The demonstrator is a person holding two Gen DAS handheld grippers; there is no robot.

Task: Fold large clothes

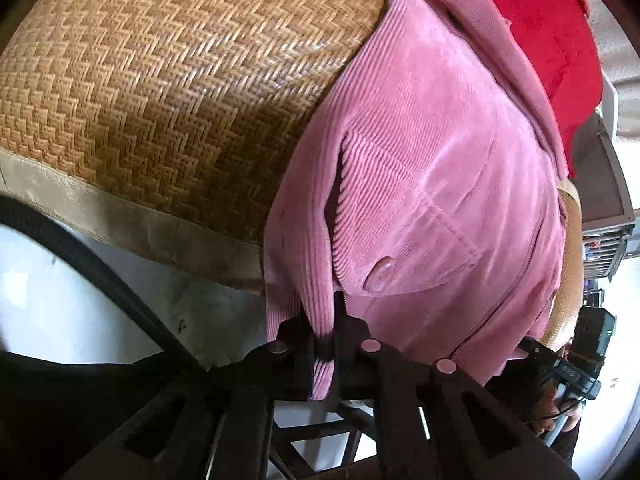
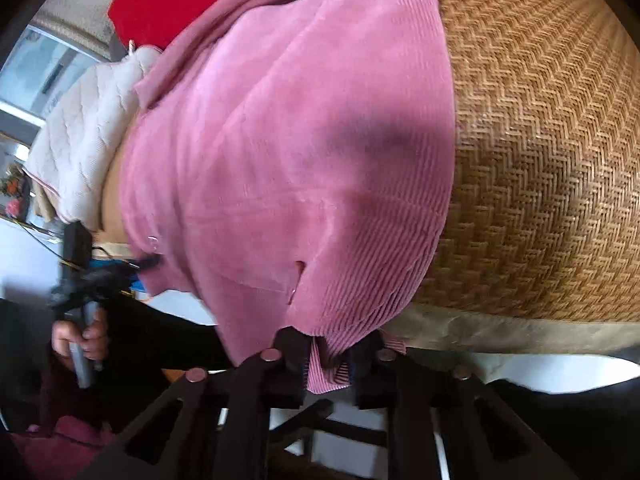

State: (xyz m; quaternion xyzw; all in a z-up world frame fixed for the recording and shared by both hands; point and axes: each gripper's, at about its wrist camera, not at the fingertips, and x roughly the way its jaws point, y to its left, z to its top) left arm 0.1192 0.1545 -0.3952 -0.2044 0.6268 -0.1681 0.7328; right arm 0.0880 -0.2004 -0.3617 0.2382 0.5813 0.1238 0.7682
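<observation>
So: pink corduroy garment (image 1: 432, 184) lies on the woven mat (image 1: 168, 92), long axis running from the frame's bottom centre up toward the top edge in both wrist views, near hem hanging over the mat's fabric-bound edge (image 1: 120, 216). Left gripper (image 1: 326, 344) is clamped on one hem corner, right gripper (image 2: 332, 356) clamped on the other. Button (image 1: 380, 276) sits just above the left pinch. Red cloth (image 1: 552, 40) and a white quilted item (image 2: 88, 128) lie at the far end.

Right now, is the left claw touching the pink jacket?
Touching. The left wrist view shows the left claw shut on the pink jacket's hem.
</observation>
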